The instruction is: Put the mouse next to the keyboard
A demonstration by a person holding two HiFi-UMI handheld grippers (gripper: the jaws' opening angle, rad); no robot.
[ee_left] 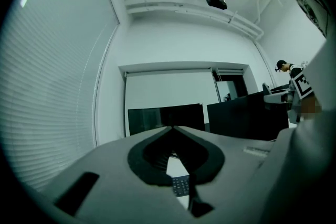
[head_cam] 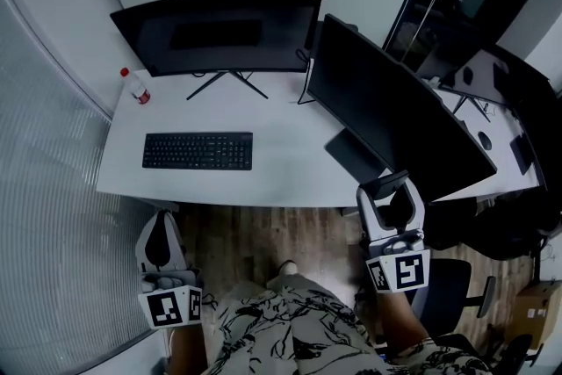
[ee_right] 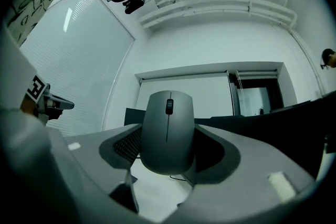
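A grey mouse stands between the jaws of my right gripper, which is shut on its sides. In the head view this gripper hovers at the front right edge of the white desk, under the angled monitor. The black keyboard lies on the left half of the desk, well to the left of that gripper. My left gripper hangs over the wooden floor in front of the desk's left end. Its jaws meet at the tips with nothing in them. A piece of the keyboard shows below them.
Two dark monitors stand on the desk: a curved one at the back and an angled one on the right. A small bottle stands at the back left corner. A blue office chair is beside my right side. Blinds line the left wall.
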